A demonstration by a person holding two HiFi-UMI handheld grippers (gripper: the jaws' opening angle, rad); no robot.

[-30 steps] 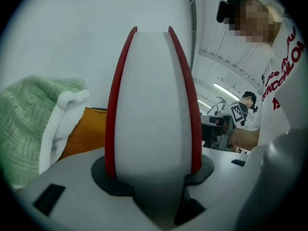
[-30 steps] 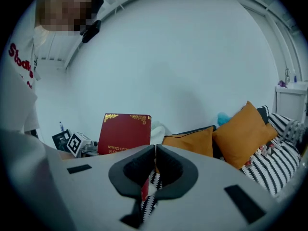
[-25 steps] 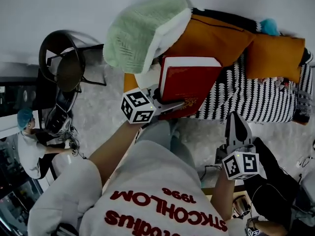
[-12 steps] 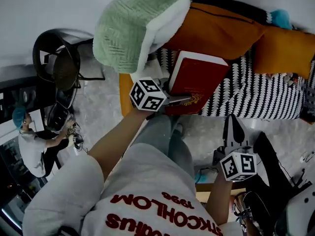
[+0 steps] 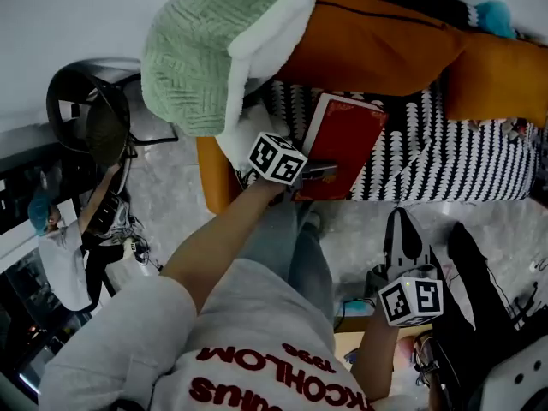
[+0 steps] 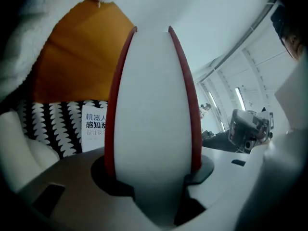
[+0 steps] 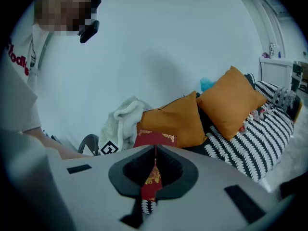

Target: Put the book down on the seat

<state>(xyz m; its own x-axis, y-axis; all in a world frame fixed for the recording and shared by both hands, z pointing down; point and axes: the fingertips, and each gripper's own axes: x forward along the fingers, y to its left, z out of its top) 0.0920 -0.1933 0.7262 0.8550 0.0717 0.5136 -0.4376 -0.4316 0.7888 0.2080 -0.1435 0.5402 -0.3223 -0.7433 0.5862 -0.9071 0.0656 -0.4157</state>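
A red hardcover book hangs low over the black-and-white patterned seat, in front of an orange cushion. My left gripper is shut on the book's near edge. In the left gripper view the book's white page edge fills the space between the jaws, with a red cover on each side. My right gripper hangs lower right over the floor, away from the seat, its jaws together and holding nothing. In the right gripper view the book shows just past the jaw tips.
A green-and-white knitted blanket is piled at the seat's left end. A second orange cushion leans at the right. A white printed booklet lies on the seat cover. A black chair and a person are on the left.
My left gripper has come down and forward with the book, which now sits lower over the striped seat. The right gripper has sunk a little.
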